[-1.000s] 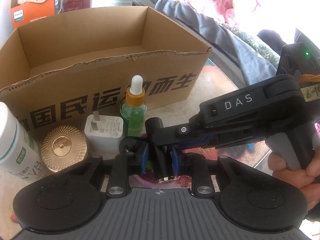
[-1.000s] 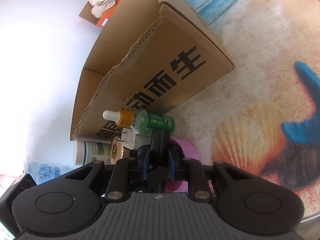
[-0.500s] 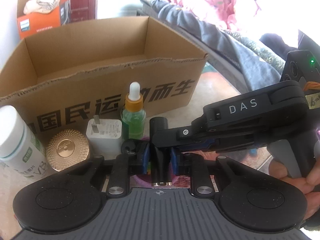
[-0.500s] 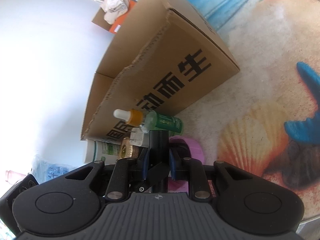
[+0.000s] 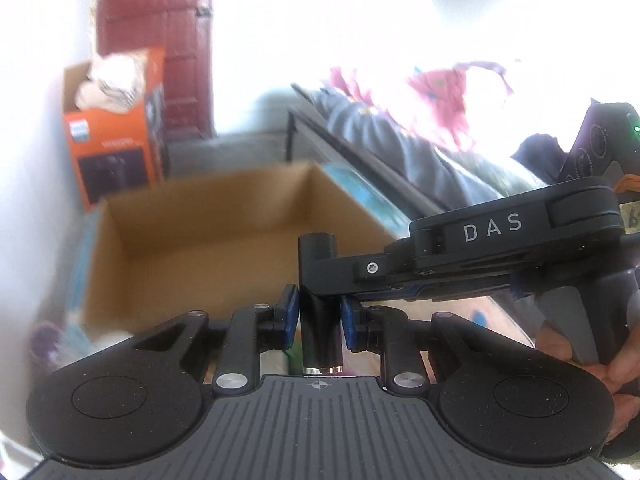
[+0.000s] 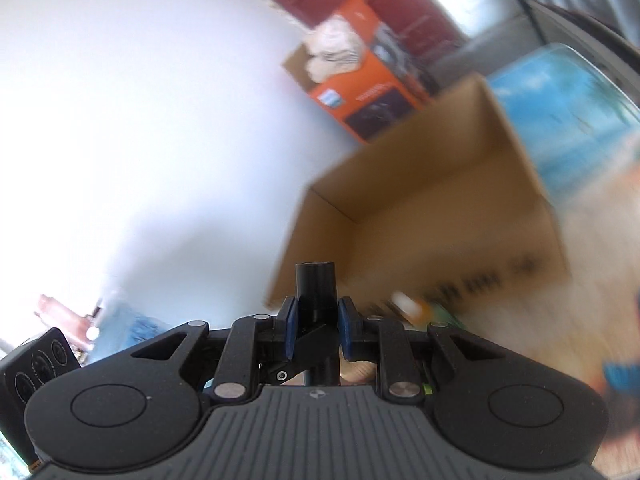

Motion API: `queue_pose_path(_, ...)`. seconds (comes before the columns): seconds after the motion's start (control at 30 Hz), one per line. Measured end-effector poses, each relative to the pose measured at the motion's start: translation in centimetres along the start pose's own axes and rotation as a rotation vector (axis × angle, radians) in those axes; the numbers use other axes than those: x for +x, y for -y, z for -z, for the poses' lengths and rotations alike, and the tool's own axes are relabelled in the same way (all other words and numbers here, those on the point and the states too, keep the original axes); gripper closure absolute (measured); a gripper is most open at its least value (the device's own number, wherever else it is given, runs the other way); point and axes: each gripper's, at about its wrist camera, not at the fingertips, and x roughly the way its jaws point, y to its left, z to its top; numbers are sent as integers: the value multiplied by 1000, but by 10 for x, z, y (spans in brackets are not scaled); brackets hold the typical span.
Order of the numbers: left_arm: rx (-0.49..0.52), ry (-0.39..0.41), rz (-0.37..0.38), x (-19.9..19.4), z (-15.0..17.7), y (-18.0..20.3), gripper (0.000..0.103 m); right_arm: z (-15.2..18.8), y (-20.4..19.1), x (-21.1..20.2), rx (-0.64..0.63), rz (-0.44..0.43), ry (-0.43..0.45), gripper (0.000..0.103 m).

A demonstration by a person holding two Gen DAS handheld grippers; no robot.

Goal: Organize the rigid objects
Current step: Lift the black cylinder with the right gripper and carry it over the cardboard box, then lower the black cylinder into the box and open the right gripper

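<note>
Two grippers are carrying one black tube (image 5: 318,280).
Both sets of jaws are squeezing it tight; the open cardboard box (image 5: 208,240) is waiting just ahead, so both should be moving together.

Support surface: a table (image 6: 592,236) covered with a printed beach-scene cloth (blue and sandy areas, heavily blurred). An open, empty-looking cardboard box (image 5: 208,240) is set directly on it, black printed characters borne on its outer front wall. Small items (image 6: 416,308) are lined against that front wall, too blurred to be identified.
</note>
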Motion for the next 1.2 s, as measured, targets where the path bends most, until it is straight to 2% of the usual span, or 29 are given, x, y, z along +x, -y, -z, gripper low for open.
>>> queue_pose_path(0.17, -25, -20, -59, 13, -34, -38, 82, -47, -22, 49, -25, -25, -64, 80)
queue_pose_path(0.33, -79, -136, -94, 64, -52, -88, 82, -83, -15, 123, 35, 24, -192, 79)
queue_pose_path(0.43, -108, -206, -101, 95, -49, -116, 82, -99, 0, 167, 66, 75, -266, 79)
queue_pose_path(0.67, -127, -366, -153, 149, -42, -149, 82, -110, 39, 249, 117, 155, -445, 80)
queue_pose_path(0.8, -84, -393, -200, 157, -38, -152, 80, -110, 46, 279, 106, 185, -514, 80)
queue_pose_path(0.97, -82, -389, -179, 154, -36, -153, 79, -113, 46, 299, 90, 192, -526, 79)
queue_pose_path(1.07, -101, -366, -167, 146, -36, -154, 76, -115, 41, 302, 71, 180, -493, 77)
queue_pose_path(1.2, -126, -301, -142, 123, -38, -152, 68, -118, 36, 284, 84, 135, -417, 52)
